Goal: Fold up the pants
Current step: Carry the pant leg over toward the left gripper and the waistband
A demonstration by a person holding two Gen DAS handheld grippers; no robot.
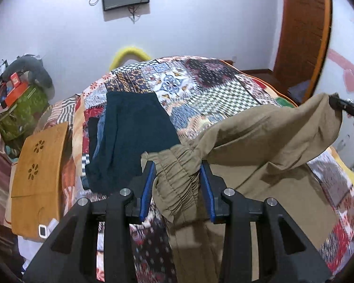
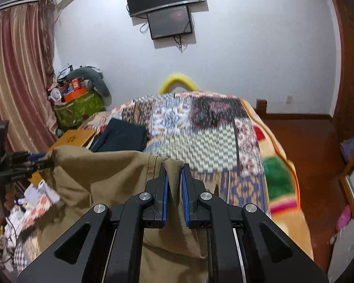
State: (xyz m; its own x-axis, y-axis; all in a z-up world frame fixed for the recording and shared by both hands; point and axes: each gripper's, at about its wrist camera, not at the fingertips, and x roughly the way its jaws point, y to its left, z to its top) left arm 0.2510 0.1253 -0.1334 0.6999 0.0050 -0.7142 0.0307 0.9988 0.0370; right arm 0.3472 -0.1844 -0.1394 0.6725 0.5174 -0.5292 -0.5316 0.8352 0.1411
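Khaki pants (image 1: 259, 141) hang lifted over the patchwork bedspread (image 1: 200, 89). My left gripper (image 1: 177, 167) is shut on their elastic waistband, which bunches between the blue pads. My right gripper (image 2: 174, 167) is shut on another edge of the same pants (image 2: 106, 174). It also shows at the far right of the left wrist view (image 1: 349, 108), holding up a corner. The left gripper shows at the left edge of the right wrist view (image 2: 18, 162). The cloth stretches between the two grippers above the bed.
A folded dark teal garment (image 1: 132, 136) lies on the bed's far left, next to a wooden lap tray (image 1: 40, 169). A green bag with clutter (image 1: 23, 110) stands by the wall. Screens (image 2: 167, 9) hang on the wall. Wooden floor (image 2: 306, 146) lies to the right.
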